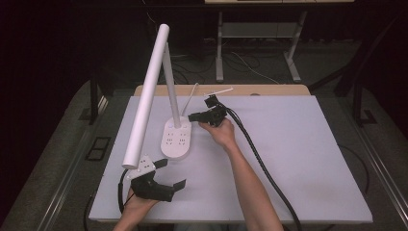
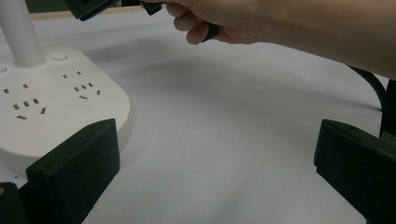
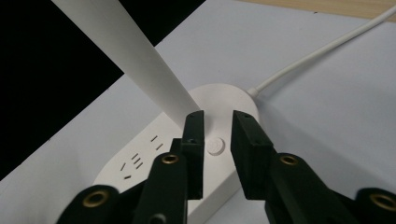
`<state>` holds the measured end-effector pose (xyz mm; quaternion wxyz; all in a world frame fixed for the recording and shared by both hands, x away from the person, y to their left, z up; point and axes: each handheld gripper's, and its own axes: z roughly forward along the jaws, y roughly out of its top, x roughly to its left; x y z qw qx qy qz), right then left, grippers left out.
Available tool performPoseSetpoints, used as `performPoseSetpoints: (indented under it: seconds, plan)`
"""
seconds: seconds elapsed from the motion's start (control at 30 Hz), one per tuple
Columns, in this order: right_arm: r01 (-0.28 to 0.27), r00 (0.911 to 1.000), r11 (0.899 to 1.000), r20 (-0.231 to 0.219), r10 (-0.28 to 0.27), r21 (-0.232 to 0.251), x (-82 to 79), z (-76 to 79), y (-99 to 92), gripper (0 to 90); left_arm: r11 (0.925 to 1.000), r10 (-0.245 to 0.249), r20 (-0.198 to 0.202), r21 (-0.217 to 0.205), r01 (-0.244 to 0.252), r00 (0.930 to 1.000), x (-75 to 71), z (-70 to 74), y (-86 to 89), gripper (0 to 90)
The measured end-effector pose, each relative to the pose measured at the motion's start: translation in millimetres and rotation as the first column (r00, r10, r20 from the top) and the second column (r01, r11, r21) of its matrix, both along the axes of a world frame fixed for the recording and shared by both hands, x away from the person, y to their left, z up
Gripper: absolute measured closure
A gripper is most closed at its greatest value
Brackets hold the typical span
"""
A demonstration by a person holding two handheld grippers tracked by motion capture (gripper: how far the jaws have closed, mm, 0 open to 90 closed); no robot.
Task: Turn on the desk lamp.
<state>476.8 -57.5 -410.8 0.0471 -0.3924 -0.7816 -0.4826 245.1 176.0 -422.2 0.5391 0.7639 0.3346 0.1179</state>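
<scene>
A white desk lamp stands on the table's left half. Its oval base (image 1: 176,139) carries socket slots, and its long tube head (image 1: 146,96) slants toward me. My right gripper (image 1: 195,117) hovers at the far right end of the base. In the right gripper view its jaws (image 3: 218,126) stand a narrow gap apart with nothing between them, just over a small round button (image 3: 215,146) on the base (image 3: 140,163). My left gripper (image 1: 173,173) rests near the front edge, wide open and empty (image 2: 215,140), with the base (image 2: 56,102) beside its left jaw.
The white table top (image 1: 298,159) stretches out to the right of the lamp. A thin white cable (image 3: 322,51) runs from the base toward the far wooden edge. The lamp's stem (image 1: 172,91) rises just left of my right gripper, whose black cable (image 1: 262,163) trails across the table.
</scene>
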Motion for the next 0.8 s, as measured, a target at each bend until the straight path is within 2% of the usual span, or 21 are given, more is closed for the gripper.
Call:
performPoseSetpoints:
  seconds: [0.37,0.6,0.8]
  plan:
    - [-0.021,0.9992,1.000,-0.035,0.022,0.007,4.2,-13.3,13.1,89.1,1.0000,0.003,-0.001,-0.004,-0.003,1.0000,0.2,0.3,1.2,0.0]
    - [-0.038,0.9984,0.999,-0.041,0.038,-0.008,5.8,-19.3,25.9,89.3,1.0000,0.002,0.002,-0.003,-0.002,1.0000,0.6,0.4,2.5,0.0]
    - [-0.025,0.9981,0.999,-0.056,0.024,-0.024,7.5,-26.5,28.9,89.4,1.0000,0.003,0.001,-0.008,-0.003,1.0000,0.4,0.5,2.3,0.0]
